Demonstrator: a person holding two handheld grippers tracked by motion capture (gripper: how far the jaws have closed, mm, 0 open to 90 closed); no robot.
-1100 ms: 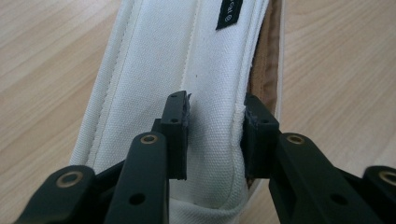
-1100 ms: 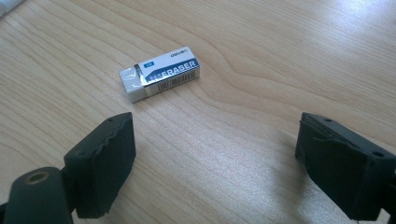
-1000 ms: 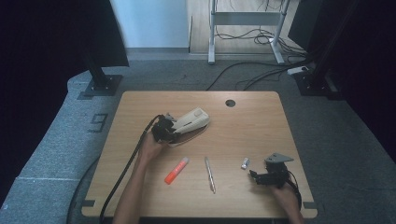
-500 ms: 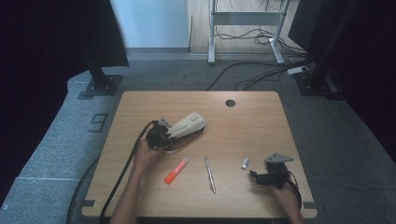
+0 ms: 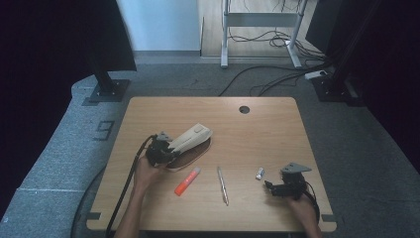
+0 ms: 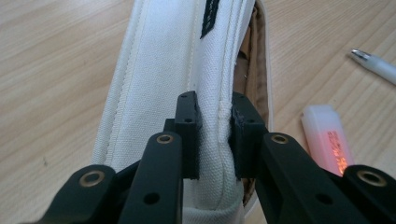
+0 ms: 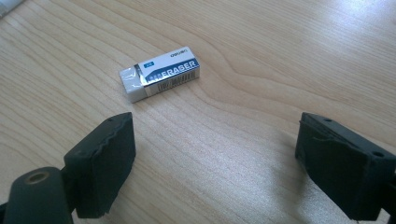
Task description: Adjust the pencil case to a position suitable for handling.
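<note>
The left hand-held gripper (image 6: 214, 135) pinches the zip edge of a white pouch (image 6: 173, 70), which lies on the worktop (image 5: 257, 129) left of centre, nearer the left edge. Just beside the pouch, toward the front edge, lie an orange marker (image 5: 187, 181) and a pen (image 5: 223, 185). The right hand-held gripper (image 7: 212, 168) stands wide near the front right corner, an eraser (image 7: 159, 73) just ahead of it, untouched.
</note>
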